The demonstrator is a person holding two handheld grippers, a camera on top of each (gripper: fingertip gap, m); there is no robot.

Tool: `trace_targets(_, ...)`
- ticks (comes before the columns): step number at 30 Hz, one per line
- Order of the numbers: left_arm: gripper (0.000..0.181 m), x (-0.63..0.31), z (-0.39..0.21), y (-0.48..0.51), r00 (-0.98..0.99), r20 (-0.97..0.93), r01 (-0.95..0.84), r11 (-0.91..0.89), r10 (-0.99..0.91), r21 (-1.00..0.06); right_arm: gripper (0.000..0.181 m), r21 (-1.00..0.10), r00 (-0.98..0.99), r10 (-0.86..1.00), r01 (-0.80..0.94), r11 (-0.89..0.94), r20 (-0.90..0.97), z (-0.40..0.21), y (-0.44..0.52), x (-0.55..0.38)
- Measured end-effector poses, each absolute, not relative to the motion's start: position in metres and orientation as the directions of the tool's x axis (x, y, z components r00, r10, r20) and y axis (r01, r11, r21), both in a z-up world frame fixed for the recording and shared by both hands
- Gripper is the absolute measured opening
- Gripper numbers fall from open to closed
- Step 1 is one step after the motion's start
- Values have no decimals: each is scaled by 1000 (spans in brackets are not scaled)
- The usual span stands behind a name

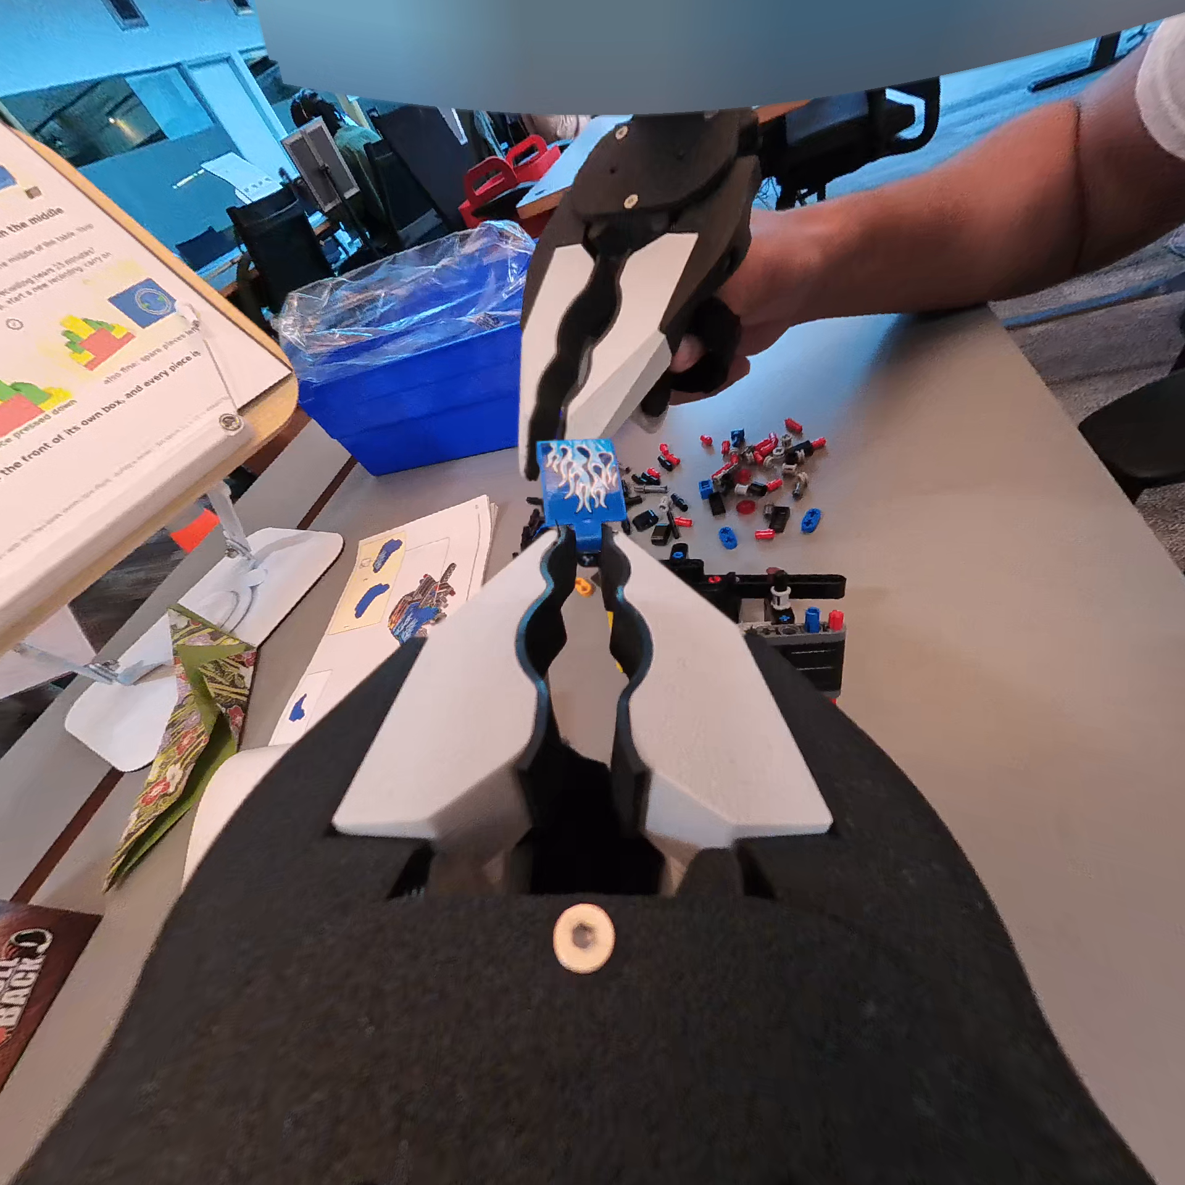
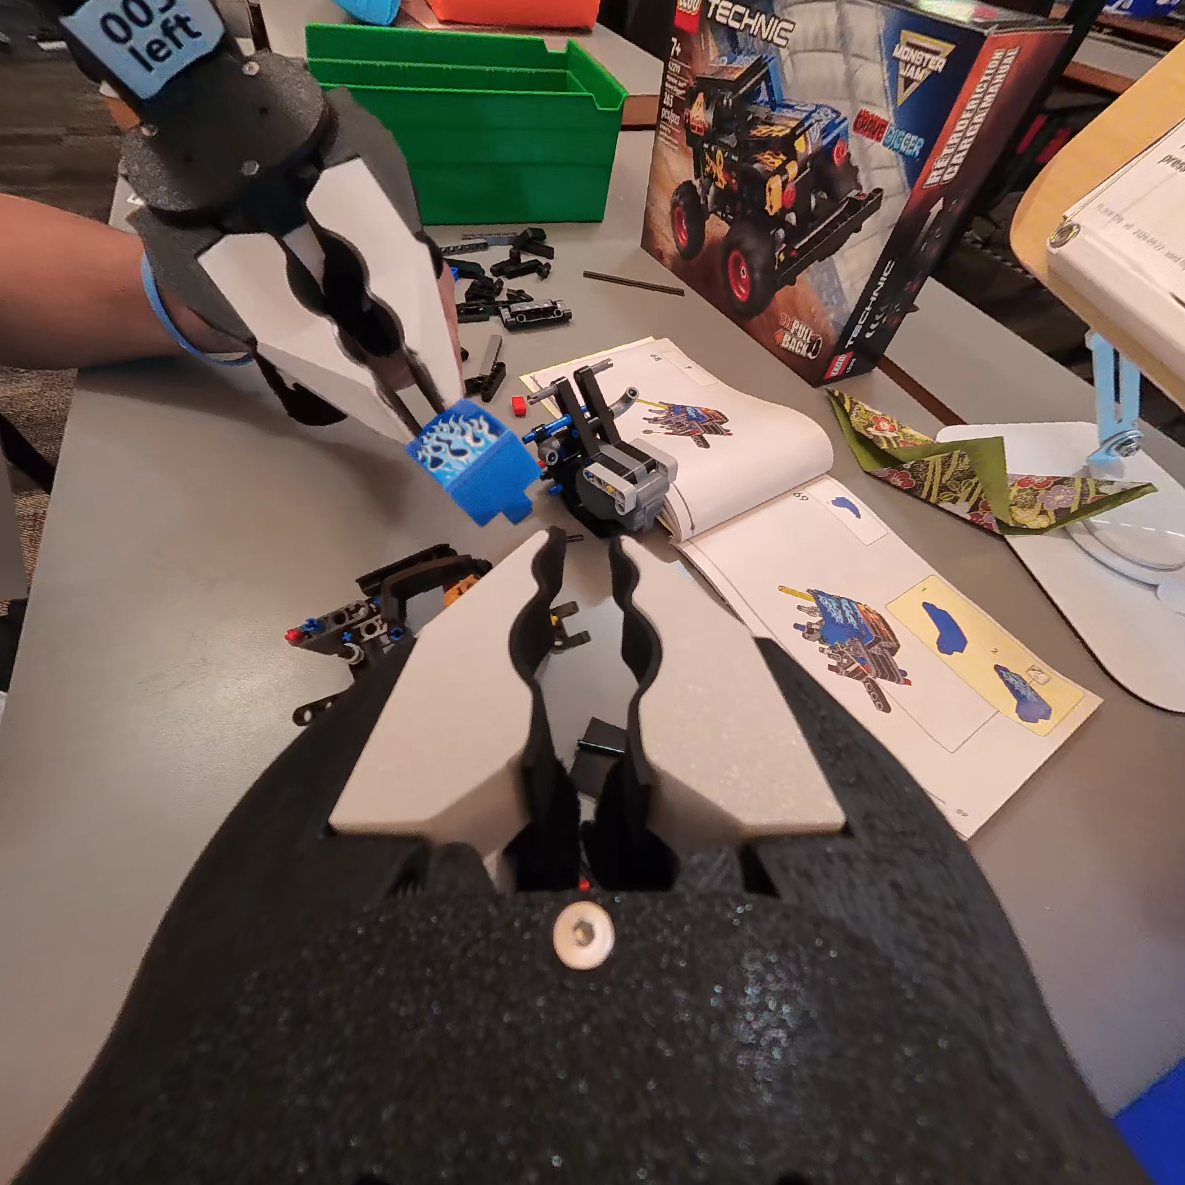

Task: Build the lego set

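Pinching: left tongs (image 1: 582, 545) grip blue flame-printed panel (image 1: 580, 484) above worktop (image 1: 930, 641).
Right tongs (image 2: 580, 545): spread, empty.
Writing: printed set box (image 2: 827, 186).

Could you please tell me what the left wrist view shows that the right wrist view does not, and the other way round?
Only the left wrist view shows the blue bin lined with clear plastic and the scatter of small red, blue and black pins.

Only the right wrist view shows the green bin, the set's box and the grey and black assembly beside the booklet.

Both show the left claw shut on the blue flame-printed panel, the open instruction booklet, the right claw open, and the grey table.
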State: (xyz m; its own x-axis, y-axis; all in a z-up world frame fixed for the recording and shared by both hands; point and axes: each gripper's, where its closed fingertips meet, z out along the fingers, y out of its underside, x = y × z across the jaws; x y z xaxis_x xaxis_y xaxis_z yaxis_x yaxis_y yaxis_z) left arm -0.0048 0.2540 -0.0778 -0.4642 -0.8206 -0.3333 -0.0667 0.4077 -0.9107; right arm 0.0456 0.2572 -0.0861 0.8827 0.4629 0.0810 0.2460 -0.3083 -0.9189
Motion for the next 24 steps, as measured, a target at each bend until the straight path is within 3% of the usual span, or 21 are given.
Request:
trace_targets(17,5,-5,-79,252,-482,-317,-71,397,-817,-915,13,-914,869,488,261,-310,83,-87,254,39)
trace_targets(24,5,-41,-74,259,-439,-172,-245,301,-882,-921,25,-903,793,600,330,-274,108,-73,235,17)
